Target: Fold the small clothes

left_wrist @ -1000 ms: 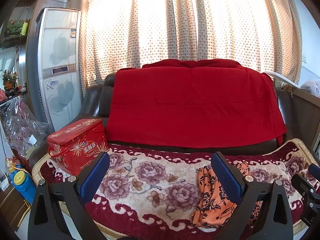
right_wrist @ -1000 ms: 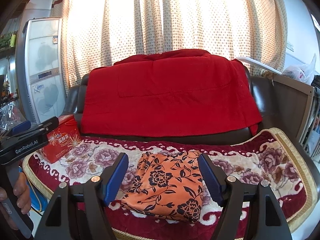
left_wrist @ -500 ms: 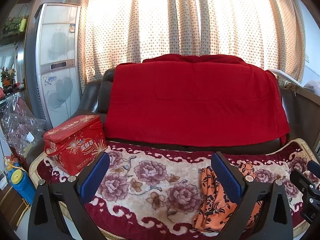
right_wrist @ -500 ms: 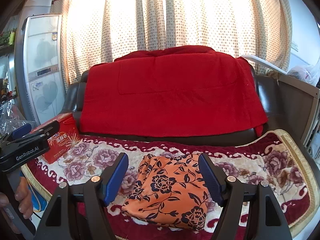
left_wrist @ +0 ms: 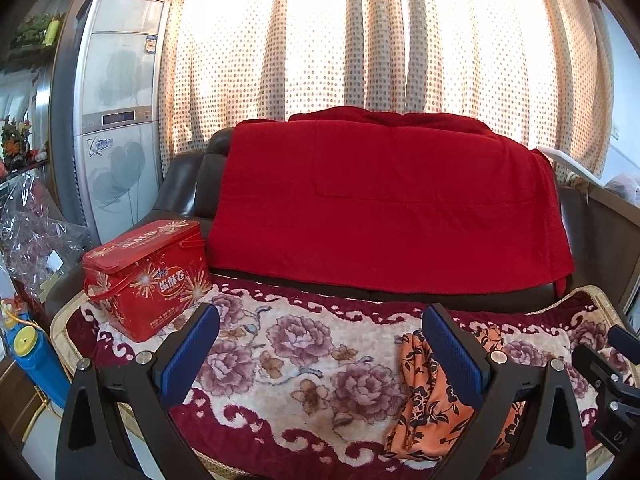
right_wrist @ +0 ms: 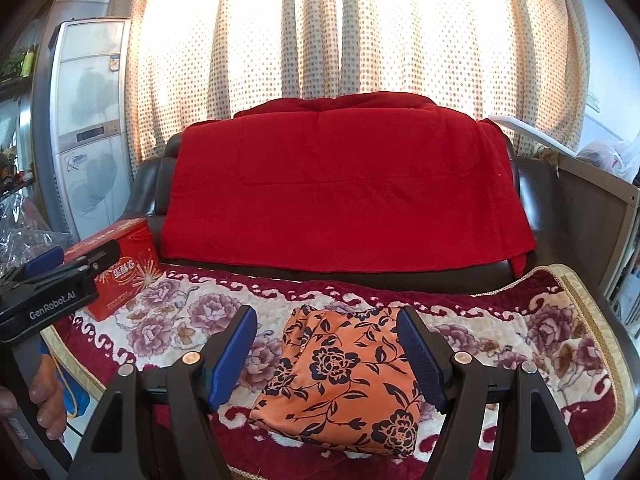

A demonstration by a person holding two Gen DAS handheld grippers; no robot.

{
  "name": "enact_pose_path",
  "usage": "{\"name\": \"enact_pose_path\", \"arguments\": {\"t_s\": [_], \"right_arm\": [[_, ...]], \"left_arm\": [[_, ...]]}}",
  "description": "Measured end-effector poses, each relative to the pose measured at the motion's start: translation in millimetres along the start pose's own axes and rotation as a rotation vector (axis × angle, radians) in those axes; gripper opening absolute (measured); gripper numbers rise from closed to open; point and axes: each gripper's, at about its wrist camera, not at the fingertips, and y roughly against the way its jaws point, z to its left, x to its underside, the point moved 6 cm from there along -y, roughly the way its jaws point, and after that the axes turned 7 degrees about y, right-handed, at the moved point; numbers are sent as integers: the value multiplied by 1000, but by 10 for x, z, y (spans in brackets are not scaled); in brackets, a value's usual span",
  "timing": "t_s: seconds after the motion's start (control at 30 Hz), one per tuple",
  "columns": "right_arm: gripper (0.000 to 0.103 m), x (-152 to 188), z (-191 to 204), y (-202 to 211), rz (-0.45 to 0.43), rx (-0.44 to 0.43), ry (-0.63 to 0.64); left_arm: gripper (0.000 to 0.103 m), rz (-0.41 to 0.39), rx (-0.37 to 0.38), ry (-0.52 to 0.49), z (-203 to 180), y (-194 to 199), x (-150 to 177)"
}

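Observation:
An orange garment with a black flower print lies folded into a compact rectangle on the floral blanket over the sofa seat. My right gripper is open and empty, held above and in front of the garment, which shows between its blue pads. My left gripper is open and empty, off to the left of the garment, over bare blanket. The left gripper's body also shows at the left of the right wrist view.
A red tin box with handles stands on the blanket's left end. A red throw covers the dark sofa back. A tall white air conditioner stands at left, dotted curtains behind, a wooden rail at right.
Both grippers have risen and pulled back slightly from the seat. The folded garment has stayed in place on the blanket. Both stay open.

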Motion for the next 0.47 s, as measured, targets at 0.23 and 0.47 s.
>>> {"name": "enact_pose_path", "arguments": {"t_s": [0.23,0.47], "right_arm": [[75,69,-20,-205,32,-35,-18],[79,268,-770,-1040,102,-22,-98]], "left_arm": [[101,28,-16,-10,48,-157,48],[101,109,-63,30,302,-1165,136]]}}
